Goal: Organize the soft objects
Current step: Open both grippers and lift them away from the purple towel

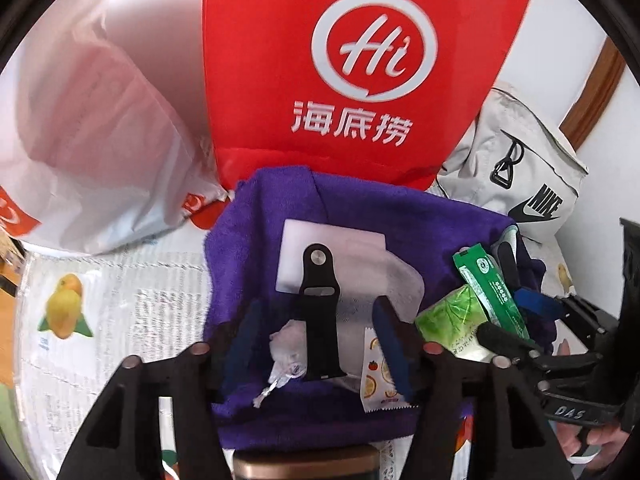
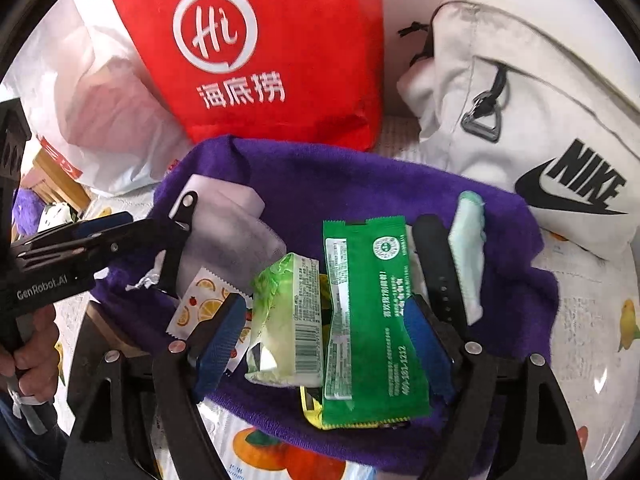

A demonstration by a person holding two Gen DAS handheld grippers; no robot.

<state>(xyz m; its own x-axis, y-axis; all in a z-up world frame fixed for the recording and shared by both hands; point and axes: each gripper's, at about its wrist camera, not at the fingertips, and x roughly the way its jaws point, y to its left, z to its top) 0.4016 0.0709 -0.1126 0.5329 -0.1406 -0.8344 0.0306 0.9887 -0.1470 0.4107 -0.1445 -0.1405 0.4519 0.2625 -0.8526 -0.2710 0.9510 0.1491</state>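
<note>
Lying between left hand-held gripper [image 1: 320, 336] pads, black strap [image 1: 318, 312]

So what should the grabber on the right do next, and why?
Probably lower the right hand-held gripper a little and close it on the green packet. Its jaws stand open on either side of that packet, which lies loose on the purple towel, so nothing is gripped yet.

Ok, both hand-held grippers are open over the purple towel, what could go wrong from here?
1. The green sachet overlaps the light green packet; the right hand-held gripper may pinch both.
2. The black strap between the left hand-held gripper's fingers lies partly on a clear pouch; closing could snag the pouch or the purple towel.
</note>
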